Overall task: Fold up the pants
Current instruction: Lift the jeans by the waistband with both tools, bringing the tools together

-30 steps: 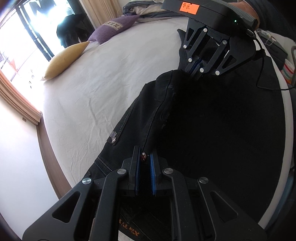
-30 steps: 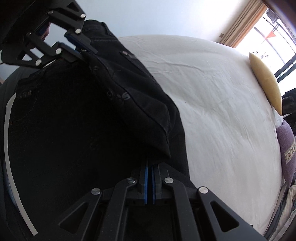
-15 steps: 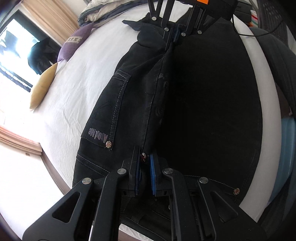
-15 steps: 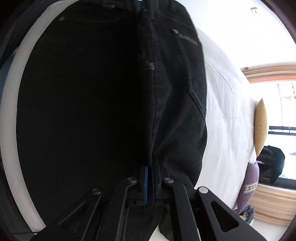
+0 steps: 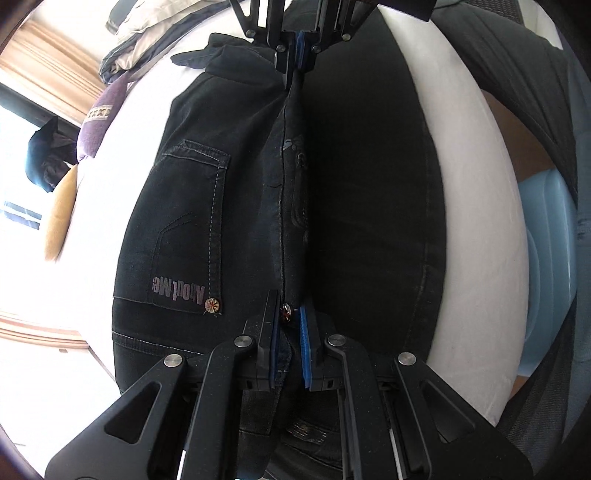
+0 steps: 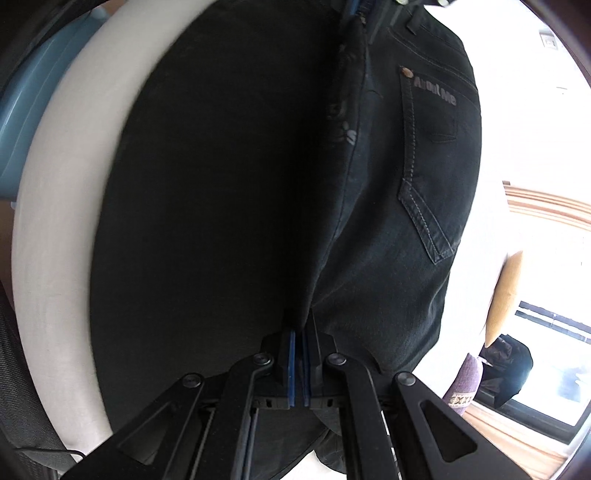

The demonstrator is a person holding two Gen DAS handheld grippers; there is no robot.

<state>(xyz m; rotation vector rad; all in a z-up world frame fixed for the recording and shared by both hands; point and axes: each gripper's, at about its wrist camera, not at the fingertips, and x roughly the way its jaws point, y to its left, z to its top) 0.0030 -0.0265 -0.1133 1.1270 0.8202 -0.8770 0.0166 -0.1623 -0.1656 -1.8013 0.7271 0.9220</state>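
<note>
Black jeans (image 5: 351, 206) lie spread on the white bed (image 5: 480, 229), folded lengthwise along a raised ridge that runs between my two grippers. At the bottom of the left wrist view, my left gripper (image 5: 288, 307) is shut on the waistband end of that ridge, beside a metal rivet. My right gripper (image 5: 299, 55) faces it from the far end, shut on the same fold. In the right wrist view, the right gripper (image 6: 298, 329) pinches the jeans (image 6: 221, 206), and the left gripper (image 6: 360, 10) shows at the top edge. A back pocket (image 5: 188, 229) with a printed label faces up.
A yellow pillow (image 5: 59, 214) and a purple pillow (image 5: 96, 123) lie at the far side of the bed, with a heap of bedding (image 5: 147, 44) behind. A pale blue object (image 5: 546, 243) stands below the bed's near edge (image 6: 55, 221). A bright window (image 6: 546, 350) fills one side.
Both grippers have come down toward the bed and rolled, still shut on the jeans. The slack fold between them has pulled into a straight ridge, and the jeans lie flatter.
</note>
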